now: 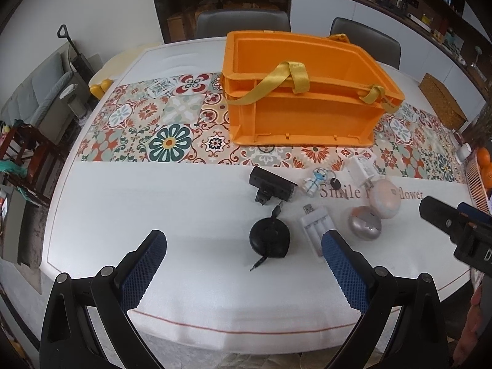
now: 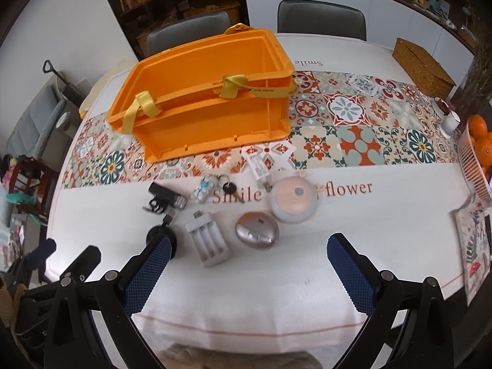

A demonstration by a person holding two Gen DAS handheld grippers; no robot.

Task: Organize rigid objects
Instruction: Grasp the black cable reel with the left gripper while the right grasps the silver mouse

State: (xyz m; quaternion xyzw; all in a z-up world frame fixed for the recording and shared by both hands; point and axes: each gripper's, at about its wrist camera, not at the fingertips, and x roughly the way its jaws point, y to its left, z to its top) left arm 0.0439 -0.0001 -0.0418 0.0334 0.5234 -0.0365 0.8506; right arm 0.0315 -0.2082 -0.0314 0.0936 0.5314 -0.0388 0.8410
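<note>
1. Left tongs (image 1: 244,250) stand wide apart, holding nothing, above the near bench (image 1: 172,203).
2. Right tongs (image 2: 249,259) likewise gape, unladen.
3. The orange crate (image 2: 215,123) sits far on the patterned runner (image 2: 353,129).
4. Black cable reel (image 1: 270,241), white battery charger (image 2: 209,241) and silver oval case (image 2: 256,230) lie near, between crate and tongs.

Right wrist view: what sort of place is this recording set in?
Probably a home dining room: a table under a patterned tablecloth, chairs drawn up behind it, and a basket of oranges at its edge.
</note>
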